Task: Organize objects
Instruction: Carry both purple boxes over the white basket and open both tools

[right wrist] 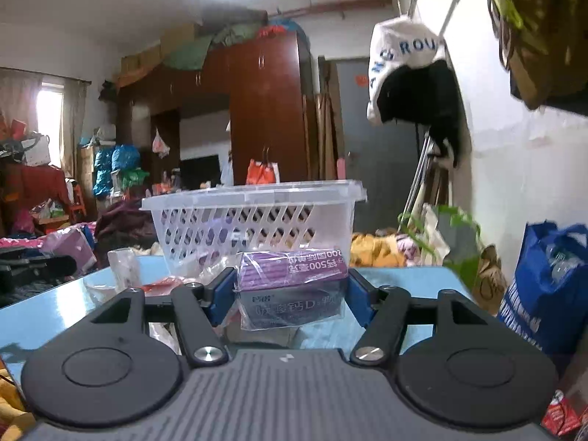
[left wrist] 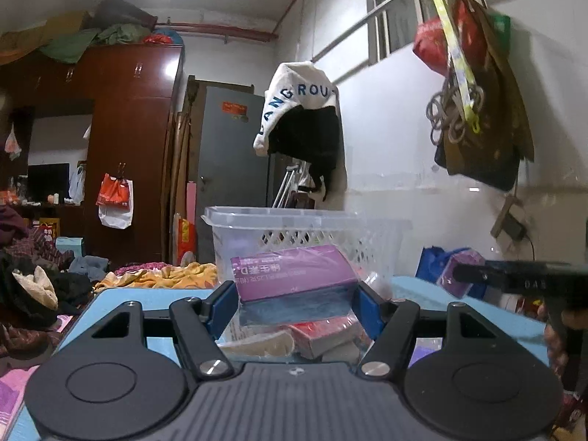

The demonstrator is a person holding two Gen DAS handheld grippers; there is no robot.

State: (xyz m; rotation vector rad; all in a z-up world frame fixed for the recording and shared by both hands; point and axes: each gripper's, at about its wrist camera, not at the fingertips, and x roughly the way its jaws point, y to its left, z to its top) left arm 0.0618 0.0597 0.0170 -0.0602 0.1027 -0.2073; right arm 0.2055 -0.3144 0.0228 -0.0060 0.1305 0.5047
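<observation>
In the left wrist view, my left gripper is shut on a purple box wrapped in clear plastic, held above the light blue table in front of a clear plastic basket. A red box and other packets lie under it. In the right wrist view, my right gripper is shut on another plastic-wrapped purple box, in front of the same basket. The right gripper also shows in the left view at the right edge.
Loose packets and a red wrapper lie on the table left of the right gripper. A blue bag stands at the right. Clothes hang on the white wall. A cluttered bed lies to the left.
</observation>
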